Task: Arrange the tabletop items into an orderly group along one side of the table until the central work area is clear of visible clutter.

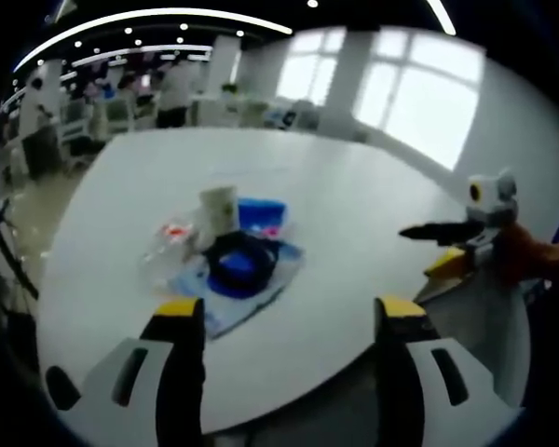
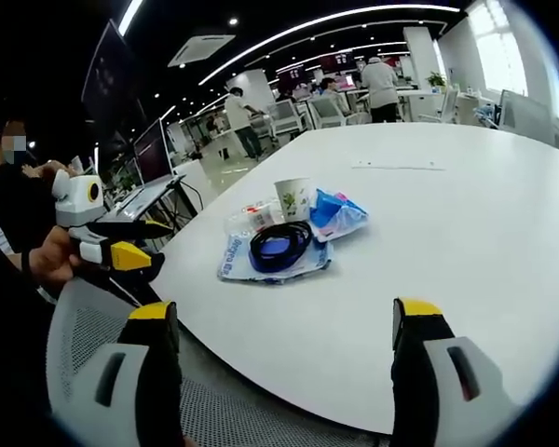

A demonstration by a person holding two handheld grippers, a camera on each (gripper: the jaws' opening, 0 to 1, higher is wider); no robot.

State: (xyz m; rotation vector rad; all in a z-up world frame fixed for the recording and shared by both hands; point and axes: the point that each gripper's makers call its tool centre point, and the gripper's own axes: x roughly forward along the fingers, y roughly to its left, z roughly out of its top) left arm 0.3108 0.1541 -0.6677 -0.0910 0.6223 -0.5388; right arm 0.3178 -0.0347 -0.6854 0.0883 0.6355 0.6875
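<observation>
We hold the left gripper (image 1: 289, 321) and right gripper (image 2: 284, 326) with jaws spread wide and empty, short of the white table (image 2: 466, 242). The clutter sits near the table's edge facing us: a paper cup (image 2: 293, 197), a blue packet (image 2: 335, 214), a clear wrapper (image 2: 247, 219) and a dark coiled cable (image 2: 279, 247) on a plastic bag (image 2: 238, 265). All of it looks light and crushable, so we would pinch the cup lightly by its rim.
</observation>
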